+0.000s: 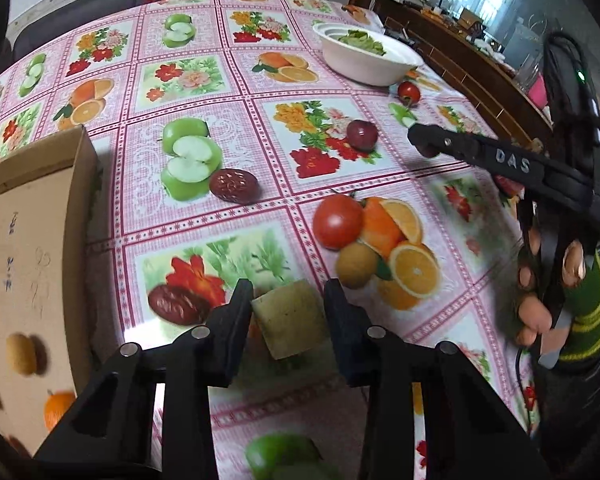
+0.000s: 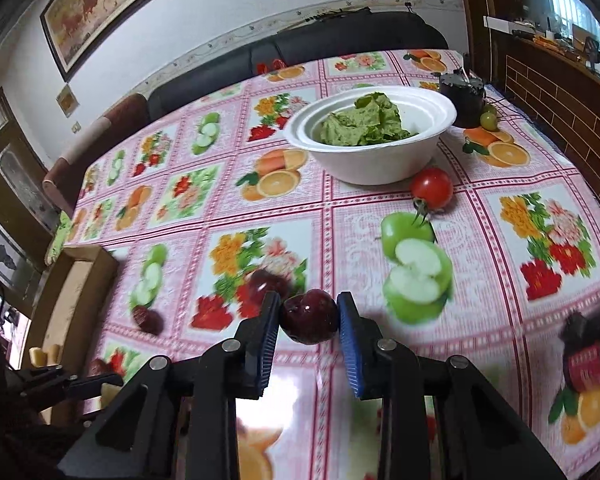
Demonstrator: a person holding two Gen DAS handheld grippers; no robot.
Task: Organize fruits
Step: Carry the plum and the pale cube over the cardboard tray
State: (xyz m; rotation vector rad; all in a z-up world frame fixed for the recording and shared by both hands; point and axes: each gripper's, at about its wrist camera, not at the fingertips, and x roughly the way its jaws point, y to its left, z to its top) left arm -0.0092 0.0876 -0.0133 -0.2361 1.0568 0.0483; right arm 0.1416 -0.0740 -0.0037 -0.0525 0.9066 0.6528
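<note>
Pink fruit-print tablecloth [image 1: 236, 92] covers the whole table in front of me. On my far left sits a cardboard box [image 1: 32, 240] with a small brown fruit [image 1: 21, 353] and an orange one [image 1: 58, 408] inside. Next, my left gripper [image 1: 288, 300] is clamped on a pale yellowish cube [image 1: 290, 322]; I think it is a cut piece of fruit, though the blur makes that unsure. Past it a dark red date [image 1: 234, 186] lies loose, then a large tomato [image 1: 337, 221] touching a tan round fruit [image 1: 357, 265]. My right gripper [image 2: 309, 314] is closed on a dark red plum [image 2: 310, 317], lifted just off the cloth. Behind it stands a white bowl [image 2: 380, 160] of green leaves [image 2: 364, 122], and a small tomato [image 2: 432, 189] rests just beside the bowl.
</note>
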